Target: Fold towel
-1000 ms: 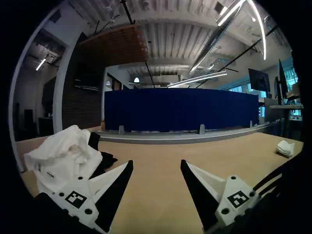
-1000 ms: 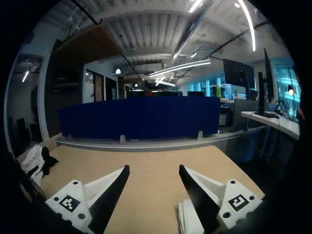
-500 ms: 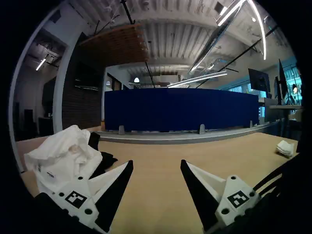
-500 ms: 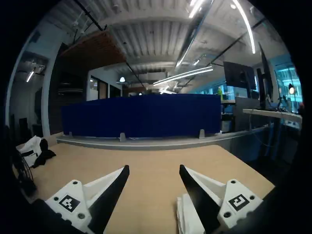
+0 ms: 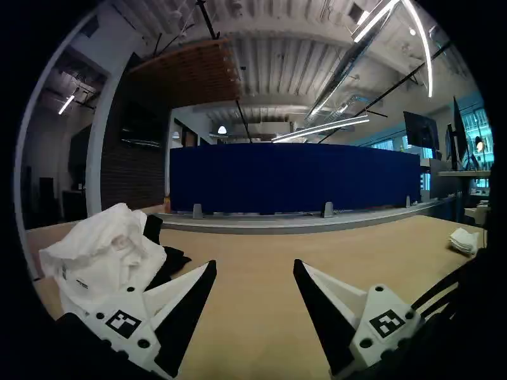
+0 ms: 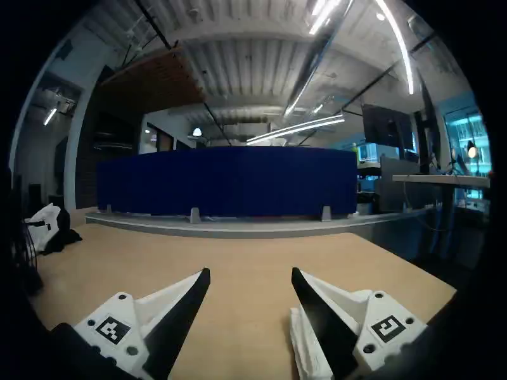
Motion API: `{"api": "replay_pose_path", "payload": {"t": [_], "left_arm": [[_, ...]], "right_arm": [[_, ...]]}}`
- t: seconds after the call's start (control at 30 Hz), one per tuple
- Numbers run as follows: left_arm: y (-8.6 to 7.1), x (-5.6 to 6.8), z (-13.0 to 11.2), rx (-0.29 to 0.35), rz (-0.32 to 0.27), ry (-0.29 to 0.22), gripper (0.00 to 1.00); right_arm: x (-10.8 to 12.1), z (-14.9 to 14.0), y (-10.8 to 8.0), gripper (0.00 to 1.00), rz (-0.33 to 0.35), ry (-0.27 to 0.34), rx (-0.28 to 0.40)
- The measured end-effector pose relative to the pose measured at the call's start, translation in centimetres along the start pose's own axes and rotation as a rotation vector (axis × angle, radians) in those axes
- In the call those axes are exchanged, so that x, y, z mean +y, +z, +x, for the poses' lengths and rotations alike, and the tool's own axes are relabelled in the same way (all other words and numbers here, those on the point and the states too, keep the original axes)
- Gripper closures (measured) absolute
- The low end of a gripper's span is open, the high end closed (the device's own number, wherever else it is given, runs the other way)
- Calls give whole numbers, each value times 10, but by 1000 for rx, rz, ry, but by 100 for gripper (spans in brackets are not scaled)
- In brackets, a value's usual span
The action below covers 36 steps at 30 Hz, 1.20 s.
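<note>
Left gripper (image 5: 253, 278) and right gripper (image 6: 250, 285): fingers spread wide on both, pinching nothing, low over the light wooden tabletop (image 5: 266, 247). Folded white towel (image 6: 303, 339) lies flat at near right in the right gripper view, partly hidden behind that gripper's right finger. Its stacked fold edges face left, long axis can't tell. Crumpled white towel pile (image 5: 101, 250) sits left, just past the left gripper's left finger, no clear axis, with a black cloth (image 5: 170, 259) against its right side. Markings: black-and-white square tags (image 5: 123, 323) on the fingers, and a small label (image 5: 82, 284) on the pile, unreadable.
</note>
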<state>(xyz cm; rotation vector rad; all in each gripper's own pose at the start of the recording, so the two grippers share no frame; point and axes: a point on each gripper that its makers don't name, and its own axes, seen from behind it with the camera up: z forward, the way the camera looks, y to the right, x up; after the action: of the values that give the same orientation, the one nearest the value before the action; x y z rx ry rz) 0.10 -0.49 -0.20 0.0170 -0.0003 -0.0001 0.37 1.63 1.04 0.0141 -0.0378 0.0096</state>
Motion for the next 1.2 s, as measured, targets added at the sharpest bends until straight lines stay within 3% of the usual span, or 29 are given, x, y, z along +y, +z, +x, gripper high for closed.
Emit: {"api": "replay_pose_path", "payload": {"t": [0.3, 0.57, 0.9, 1.2], "left_arm": [[-1, 0, 0, 0, 0, 0, 10], [-1, 0, -1, 0, 0, 0, 10], [-1, 0, 0, 0, 0, 0, 10], [-1, 0, 0, 0, 0, 0, 10]], "right_arm": [[10, 1, -1, 1, -32, 51, 11], [2, 2, -1, 1, -25, 87, 13], [-8, -3, -2, 1, -20, 86, 17], [-15, -4, -1, 1, -15, 41, 32]]}}
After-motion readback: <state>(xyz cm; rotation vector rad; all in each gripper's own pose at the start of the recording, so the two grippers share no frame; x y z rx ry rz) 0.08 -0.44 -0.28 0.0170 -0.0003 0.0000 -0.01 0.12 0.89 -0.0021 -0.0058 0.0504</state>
